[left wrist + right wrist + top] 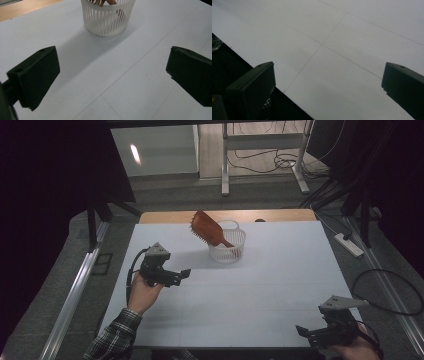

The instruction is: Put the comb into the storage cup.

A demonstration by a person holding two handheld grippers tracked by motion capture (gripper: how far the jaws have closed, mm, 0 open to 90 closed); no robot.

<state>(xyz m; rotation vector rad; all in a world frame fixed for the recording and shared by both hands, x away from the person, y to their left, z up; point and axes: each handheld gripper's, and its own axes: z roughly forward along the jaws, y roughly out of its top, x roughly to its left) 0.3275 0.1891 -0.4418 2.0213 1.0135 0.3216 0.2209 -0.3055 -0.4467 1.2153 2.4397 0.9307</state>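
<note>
1. A white slatted basket [227, 245] stands on the white bench [270, 285], toward the far edge and a little left of the middle; a brown hairbrush [207, 231] rests in it, handle down inside the basket, bristled head sticking up and out over the rim toward 10 o'clock in the high view.

2. The left gripper [172, 277] hovers over the bench at roughly 8 o'clock from the basket, near it but apart; its jaws are spread wide with nothing between them, and in the left gripper view the basket [108, 18] sits dead ahead at 12 o'clock, the brush handle [103, 2] just peeking above the rim.

3. The right gripper [320, 334] sits low at the near right corner of the bench, well apart from the basket, which lies off at about 11 o'clock from it; its jaws are likewise spread and empty, looking down on bare bench surface [352, 62] near the bench's front edge.

4. The brush's long axis slants up from the basket toward the far left; the left gripper is plainly the nearer one and already faces the basket, so any reach for the brush would likely fall to it, going forward and upward to meet the raised head.
</note>
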